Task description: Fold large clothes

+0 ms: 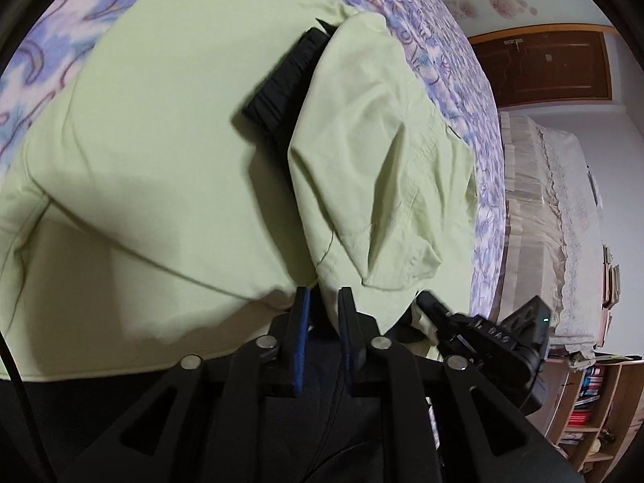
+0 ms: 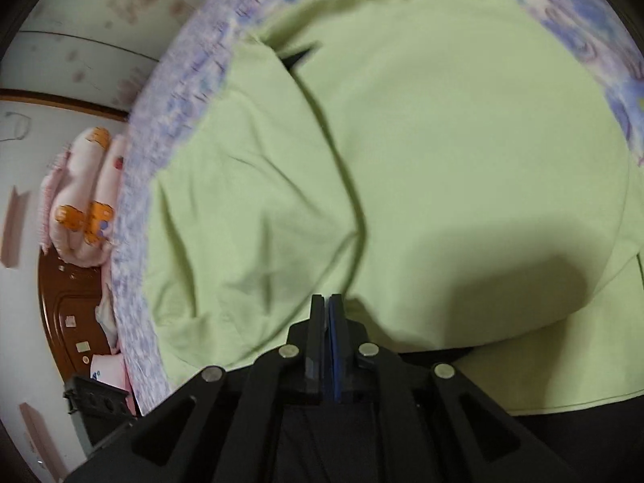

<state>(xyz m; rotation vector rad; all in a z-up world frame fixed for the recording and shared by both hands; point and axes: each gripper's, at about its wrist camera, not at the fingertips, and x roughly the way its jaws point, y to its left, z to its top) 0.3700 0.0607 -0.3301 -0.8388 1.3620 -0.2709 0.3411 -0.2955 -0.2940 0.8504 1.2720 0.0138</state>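
Observation:
A large pale green garment [image 1: 169, 169] lies spread on a bed with a blue and purple flowered sheet [image 1: 455, 72]. A black ribbed band [image 1: 281, 84] shows where one flap [image 1: 382, 153] is folded over the body. My left gripper [image 1: 324, 296] sits at the near edge, its jaws nearly together with the flap's lower fold pinched between them. My right gripper [image 1: 424, 306] is just to its right, at the same hem. In the right wrist view the right gripper [image 2: 327, 300] has its pads pressed flat together at the edge of the garment [image 2: 442, 141], with thin cloth caught at the tips.
The sheet's edge [image 2: 133, 241] curves around the garment. Past the bed stand a brown wooden door [image 1: 543, 68], furniture under a white lace cover [image 1: 563, 221] and a bookshelf [image 1: 591, 402]. A pink patterned pillow [image 2: 84, 201] lies by a dark wooden panel [image 2: 72, 314].

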